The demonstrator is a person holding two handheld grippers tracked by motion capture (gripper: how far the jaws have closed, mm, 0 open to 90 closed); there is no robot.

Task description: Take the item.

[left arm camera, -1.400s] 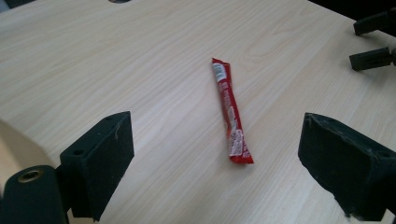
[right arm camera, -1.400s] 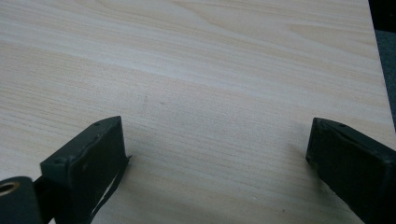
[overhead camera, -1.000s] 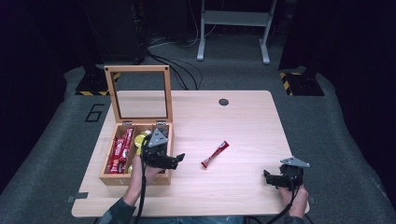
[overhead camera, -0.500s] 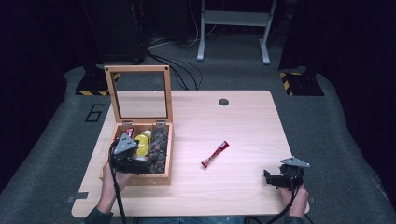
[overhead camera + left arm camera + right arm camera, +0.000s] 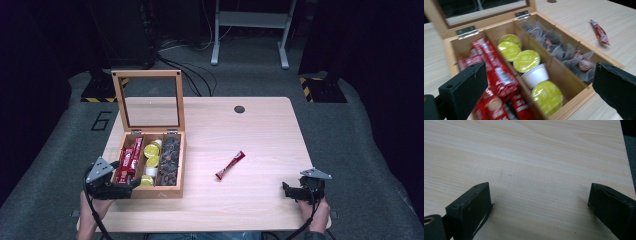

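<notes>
High view puts the wooden box (image 5: 150, 165) at about 8 o'clock on the table (image 5: 260, 130), its glass lid (image 5: 150, 100) upright and open. Left tongs (image 5: 122, 189) hover at the box's near left corner, spread wide and empty; the left gripper view looks over red sachets (image 5: 491, 75), yellow-lidded capsules (image 5: 526, 60) and tea bags (image 5: 564, 50) in three compartments. One red sachet (image 5: 230, 165) lies loose at table centre, well apart. Right tongs (image 5: 290, 191), also spread and empty, rest at 5 o'clock. Likely step: sorting into the box; next, fetch the stray sachet. Labels are too blurred to read.
</notes>
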